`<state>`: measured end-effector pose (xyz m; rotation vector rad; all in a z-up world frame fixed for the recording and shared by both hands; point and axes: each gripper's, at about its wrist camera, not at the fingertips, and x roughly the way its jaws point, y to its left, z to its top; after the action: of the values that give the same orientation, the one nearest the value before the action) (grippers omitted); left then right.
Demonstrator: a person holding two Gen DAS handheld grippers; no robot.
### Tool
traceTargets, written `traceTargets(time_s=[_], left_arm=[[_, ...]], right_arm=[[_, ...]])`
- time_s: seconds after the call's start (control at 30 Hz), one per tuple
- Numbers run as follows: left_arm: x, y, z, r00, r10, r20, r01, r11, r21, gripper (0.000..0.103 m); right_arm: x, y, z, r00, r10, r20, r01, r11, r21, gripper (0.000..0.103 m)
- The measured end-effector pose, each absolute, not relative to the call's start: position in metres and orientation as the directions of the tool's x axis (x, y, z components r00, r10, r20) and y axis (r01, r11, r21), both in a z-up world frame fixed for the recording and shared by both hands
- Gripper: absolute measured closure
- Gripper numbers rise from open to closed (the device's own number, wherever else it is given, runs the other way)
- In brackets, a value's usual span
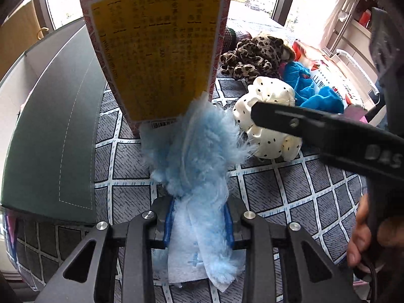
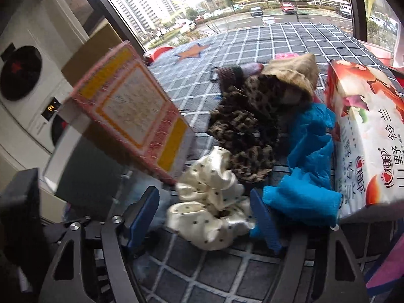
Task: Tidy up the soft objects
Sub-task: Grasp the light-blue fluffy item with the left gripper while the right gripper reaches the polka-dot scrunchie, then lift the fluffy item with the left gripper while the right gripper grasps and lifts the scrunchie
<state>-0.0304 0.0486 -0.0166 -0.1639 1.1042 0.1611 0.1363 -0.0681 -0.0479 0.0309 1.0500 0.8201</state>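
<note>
My left gripper [image 1: 198,224] is shut on a fluffy light-blue duster cloth [image 1: 194,156] and holds it above the checked cover, in front of a red and yellow box [image 1: 156,50]. My right gripper [image 2: 204,217] is open, its blue pads either side of a cream polka-dot scrunchie [image 2: 209,202] that lies on the cover; it also shows in the left wrist view [image 1: 267,116], where one right finger [image 1: 303,123] reaches over it. Behind it lie a leopard-print cloth [image 2: 247,131] and a bright blue mesh cloth [image 2: 308,161].
A grey-green fabric bin [image 1: 55,131] stands open at the left. A tissue pack [image 2: 366,141] stands at the right. The red and yellow box [image 2: 131,111] leans at the left. Windows lie beyond the checked cover [image 2: 290,45].
</note>
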Motion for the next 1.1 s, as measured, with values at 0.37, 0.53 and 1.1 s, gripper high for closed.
traceTargets(time_s=[0.37,0.53,1.1], left_arm=[[-0.033,0.046,-0.015,0.446,0.051,-0.894,-0.197,0.980,-0.042,0.074],[-0.040,0.031,-0.006,0.482,0.035,-0.875,-0.125,0.992,-0.030,0.074],[-0.038,-0.012,-0.014,0.445,-0.057,-0.894,0.059,0.998,-0.034,0.074]], right_arm=[[0.111,-0.036,-0.051,0.364,0.447,-0.817,-0.664,0.740,0.108,0.075],[0.080,-0.088,-0.022,0.386,0.515,-0.765,-0.634,0.751,0.185,0.075],[0.066,-0.196,-0.045,0.442,0.262,-0.858,-0.388,0.918,0.080,0.075]])
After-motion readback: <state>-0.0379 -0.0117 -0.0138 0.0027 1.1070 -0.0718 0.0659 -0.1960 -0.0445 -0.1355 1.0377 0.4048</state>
